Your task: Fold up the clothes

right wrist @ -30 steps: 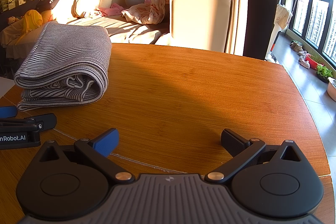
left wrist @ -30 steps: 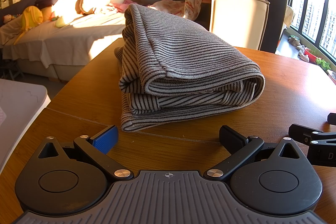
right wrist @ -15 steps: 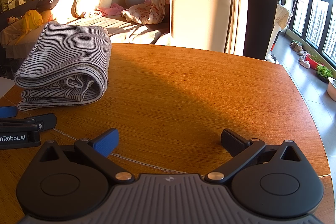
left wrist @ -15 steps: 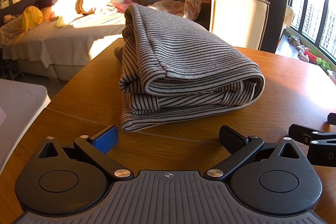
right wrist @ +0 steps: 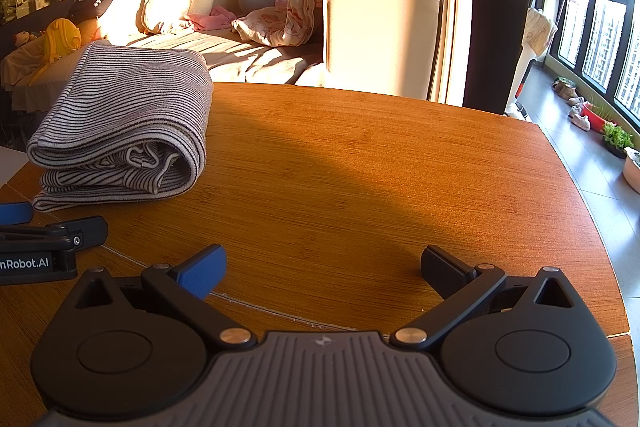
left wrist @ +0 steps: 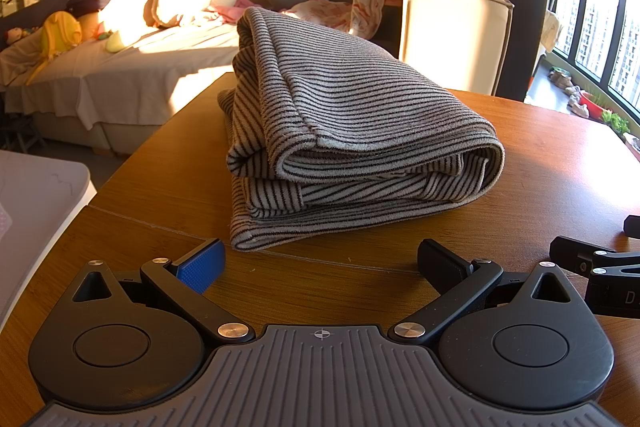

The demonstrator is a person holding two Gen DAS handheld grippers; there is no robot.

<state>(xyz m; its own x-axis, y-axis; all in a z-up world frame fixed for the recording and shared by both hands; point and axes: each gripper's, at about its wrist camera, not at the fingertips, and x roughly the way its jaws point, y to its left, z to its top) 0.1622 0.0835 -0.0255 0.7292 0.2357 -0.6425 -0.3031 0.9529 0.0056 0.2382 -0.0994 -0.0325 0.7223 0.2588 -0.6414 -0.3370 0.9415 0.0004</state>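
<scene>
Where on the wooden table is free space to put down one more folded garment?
The widest bare patch lies right of the striped folded garment, reaching to the table edge by the window side. A narrow strip is free between the garment and the left gripper. The near left corner is crowded: the right gripper sits beside the left one.
</scene>
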